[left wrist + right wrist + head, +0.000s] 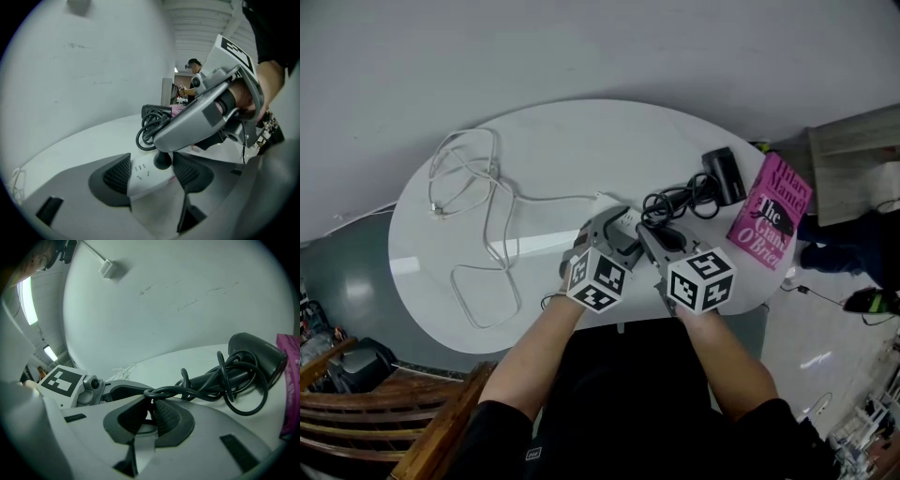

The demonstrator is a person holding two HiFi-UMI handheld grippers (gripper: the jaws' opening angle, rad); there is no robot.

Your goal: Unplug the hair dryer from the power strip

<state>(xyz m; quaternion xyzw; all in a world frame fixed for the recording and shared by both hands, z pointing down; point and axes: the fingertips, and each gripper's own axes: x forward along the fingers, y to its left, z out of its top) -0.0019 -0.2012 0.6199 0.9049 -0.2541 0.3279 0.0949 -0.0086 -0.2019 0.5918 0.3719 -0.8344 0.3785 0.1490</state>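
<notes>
The plug (162,160), a black rounded stub, sits in the white power strip (140,176) just below the middle of the head view, on a white oval surface (553,141). The right hand-held gripper (149,416) has its jaws pressed nearly together, pinching the plug, and the black cord (220,380) leaves from between its pads. The left hand-held gripper (152,173) straddles the power strip with its jaws held wide, a ribbed pad against each long side. In the head view the two come in side by side from the lower edge, left hand-held gripper (614,230) and right hand-held gripper (644,232), forearms stretched forward and converging. Each carries one marker cube (598,278), so there are two. The cord (680,202) runs in a loose tangle to the right and up to the one black hair dryer (724,175), which lies at the right rim of the surface. Just right of it lies one pink book (772,212), whose cover reads "Hilary Mantel" and "The Giant O'Brien". A thin white cable (487,216) loops across the left half of the surface and ends at the power strip (607,204).
</notes>
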